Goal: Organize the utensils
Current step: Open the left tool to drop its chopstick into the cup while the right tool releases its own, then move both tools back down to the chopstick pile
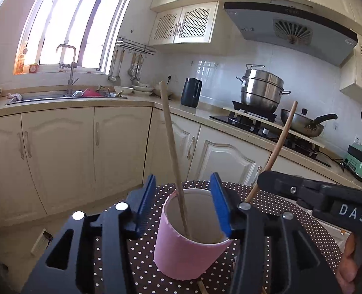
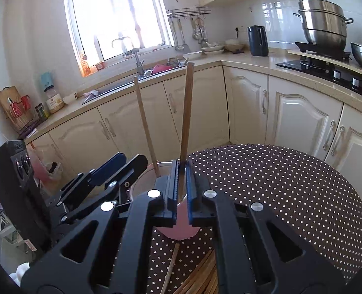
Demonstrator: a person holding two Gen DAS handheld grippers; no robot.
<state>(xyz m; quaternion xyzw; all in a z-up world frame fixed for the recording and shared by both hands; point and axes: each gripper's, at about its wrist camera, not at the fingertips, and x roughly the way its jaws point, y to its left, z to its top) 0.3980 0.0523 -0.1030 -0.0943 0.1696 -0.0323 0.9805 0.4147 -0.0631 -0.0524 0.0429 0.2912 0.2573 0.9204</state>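
Your right gripper (image 2: 182, 171) is clamped tight on 1 wooden chopstick (image 2: 187, 112), holding it nearly upright right above the pink cup (image 1: 190, 240). Your left gripper (image 1: 184, 205) is spread around that cup, blue pads on either side of the rim; the right-hand pad looks right against the rim but nothing's squeezing, so the cup is basically free-standing. There's already 1 chopstick (image 1: 172, 147) leaning inside it.

Cup sits on the polka-dot table (image 2: 278, 196), and the rest of the loose chopsticks (image 2: 200, 272) are piled just in front of it, under your right gripper.

What I'd watch: that cup looks light, and with 1 tall stick leaning in it already, a tip clipping the rim could tip it. Also the 2 grippers are crowded together, so a bump could knock the stick off line and drop it on the table.
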